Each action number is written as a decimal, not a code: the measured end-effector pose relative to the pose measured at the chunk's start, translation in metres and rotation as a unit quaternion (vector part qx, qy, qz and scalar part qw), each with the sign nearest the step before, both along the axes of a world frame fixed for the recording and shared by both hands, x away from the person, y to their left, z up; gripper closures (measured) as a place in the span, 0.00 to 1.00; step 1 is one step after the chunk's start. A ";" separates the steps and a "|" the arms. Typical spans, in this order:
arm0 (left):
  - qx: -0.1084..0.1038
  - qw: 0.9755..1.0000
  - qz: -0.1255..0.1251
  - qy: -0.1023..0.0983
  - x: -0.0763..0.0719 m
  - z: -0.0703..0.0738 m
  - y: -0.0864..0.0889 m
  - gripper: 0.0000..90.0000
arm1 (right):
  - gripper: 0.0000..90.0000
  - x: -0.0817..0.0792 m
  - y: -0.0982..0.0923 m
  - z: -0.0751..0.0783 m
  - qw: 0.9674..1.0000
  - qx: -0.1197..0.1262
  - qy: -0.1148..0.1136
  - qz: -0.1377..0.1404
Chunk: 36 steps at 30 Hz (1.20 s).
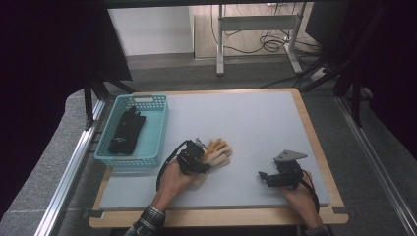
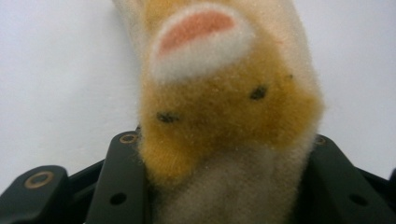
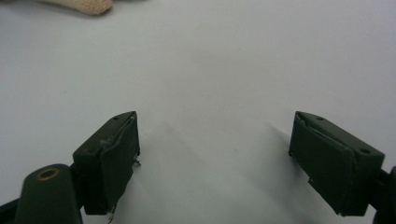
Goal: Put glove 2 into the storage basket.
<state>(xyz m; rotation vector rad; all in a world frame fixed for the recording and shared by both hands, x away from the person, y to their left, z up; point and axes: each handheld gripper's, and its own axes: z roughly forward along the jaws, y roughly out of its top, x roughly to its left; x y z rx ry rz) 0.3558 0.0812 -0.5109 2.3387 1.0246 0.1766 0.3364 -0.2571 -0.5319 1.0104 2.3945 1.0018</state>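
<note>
Right gripper (image 1: pixel 265 178): nearest to us, at the front right of the table; our right hand (image 1: pixel 301 196) holds it just above the surface. In the right gripper view its jaws stand spread wide, with bare surface between them.

Left gripper (image 1: pixel 201 158): our left hand (image 1: pixel 172 179) has it at the front middle of the table. In the left gripper view we see the jaws pinching the fuzzy glove from both sides, pile bulging between them.

Fuzzy glove (image 2: pixel 224 93): orange and cream, lying on the table just right of the basket, its fingers pointing away from the left gripper; one cream tip shows at the top edge of the right gripper view.

Table (image 1: pixel 255 123): pale grey top with a wooden rim.

Basket (image 1: pixel 162 125): turquoise, at the table's left edge, beyond our left hand.

Black glove (image 1: pixel 127 130): lying inside the basket, well apart from the fuzzy glove.
</note>
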 end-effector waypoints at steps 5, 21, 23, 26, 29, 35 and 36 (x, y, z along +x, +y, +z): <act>-0.003 1.000 0.005 -0.010 0.002 0.011 0.002 0.61 | 0.18 0.000 0.000 0.000 1.000 0.000 0.000 0.000; -0.002 0.999 0.027 -0.027 0.009 0.031 0.012 0.60 | 0.18 0.000 0.000 0.000 1.000 0.000 0.000 0.000; -0.004 0.999 0.032 -0.028 0.010 0.032 0.012 0.60 | 0.18 0.000 0.000 0.000 1.000 0.000 0.000 0.000; -0.003 0.999 0.036 -0.029 0.011 0.036 0.015 0.59 | 0.18 0.000 0.000 0.000 1.000 0.000 0.000 0.000; -0.004 0.999 0.045 -0.030 0.014 0.042 0.022 0.59 | 0.18 0.000 0.000 0.000 1.000 0.000 0.000 0.000; -0.007 0.998 0.061 -0.032 0.018 0.051 0.034 0.59 | 0.18 0.000 0.000 0.000 1.000 0.000 0.000 0.000; -0.007 0.998 0.061 -0.032 0.018 0.051 0.034 0.59 | 0.18 0.000 0.000 0.000 1.000 0.000 0.000 0.000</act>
